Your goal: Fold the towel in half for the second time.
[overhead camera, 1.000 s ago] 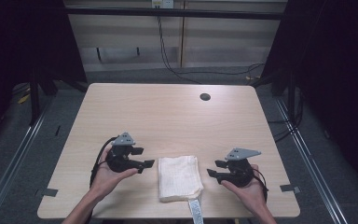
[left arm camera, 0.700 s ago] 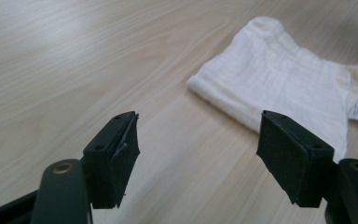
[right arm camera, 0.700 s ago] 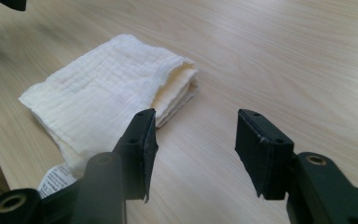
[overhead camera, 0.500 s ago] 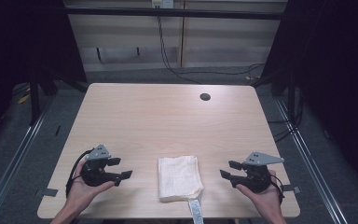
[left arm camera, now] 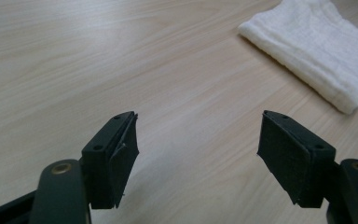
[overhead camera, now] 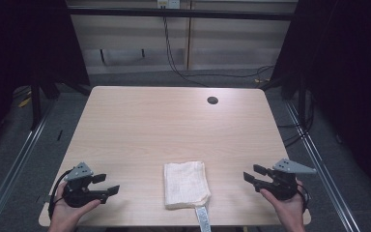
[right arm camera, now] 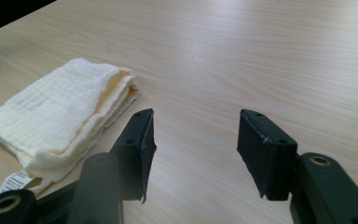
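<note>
Judging the folding done, we see the folded white towel [overhead camera: 185, 184] lying alone on the desk [overhead camera: 164, 130]; left gripper [overhead camera: 107, 184] and right gripper [overhead camera: 250, 173] flank it, jaws wide open, the right's having just been opening, both empty.

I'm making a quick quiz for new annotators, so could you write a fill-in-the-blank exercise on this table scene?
1. The folded white towel lies on the ____ table.
2. The left tool and the right tool both have their jaws ____, with nothing between them.
3. The towel lies ____ the two tools, touching neither.
4. A small ____ hole sits near the table's far edge.

Missing words: wooden; open; between; round
</note>
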Demonstrator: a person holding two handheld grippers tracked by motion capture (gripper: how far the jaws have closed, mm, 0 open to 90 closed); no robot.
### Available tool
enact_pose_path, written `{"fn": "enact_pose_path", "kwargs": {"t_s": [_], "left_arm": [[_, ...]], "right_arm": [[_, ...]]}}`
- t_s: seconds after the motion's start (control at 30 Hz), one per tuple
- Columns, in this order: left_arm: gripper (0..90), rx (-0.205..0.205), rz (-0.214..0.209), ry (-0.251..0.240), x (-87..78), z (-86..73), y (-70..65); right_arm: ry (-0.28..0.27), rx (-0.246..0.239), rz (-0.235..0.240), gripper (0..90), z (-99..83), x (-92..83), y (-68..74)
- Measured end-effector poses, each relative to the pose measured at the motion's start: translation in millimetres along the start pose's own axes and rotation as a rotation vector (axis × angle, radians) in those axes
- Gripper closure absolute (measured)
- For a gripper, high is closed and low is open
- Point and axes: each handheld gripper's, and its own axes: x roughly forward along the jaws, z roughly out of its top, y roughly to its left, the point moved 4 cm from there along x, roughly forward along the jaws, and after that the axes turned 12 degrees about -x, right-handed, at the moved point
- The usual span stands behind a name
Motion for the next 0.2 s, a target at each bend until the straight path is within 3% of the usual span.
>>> {"fn": "enact_pose_path", "kwargs": {"t_s": [0.2], "left_arm": [[30.2,-0.037,0.016,-0.035,-2.3,1.3,9.5]], "right_arm": [[0.013,0.013,0.002,43.8,-10.1,3.3,-4.8]]}}
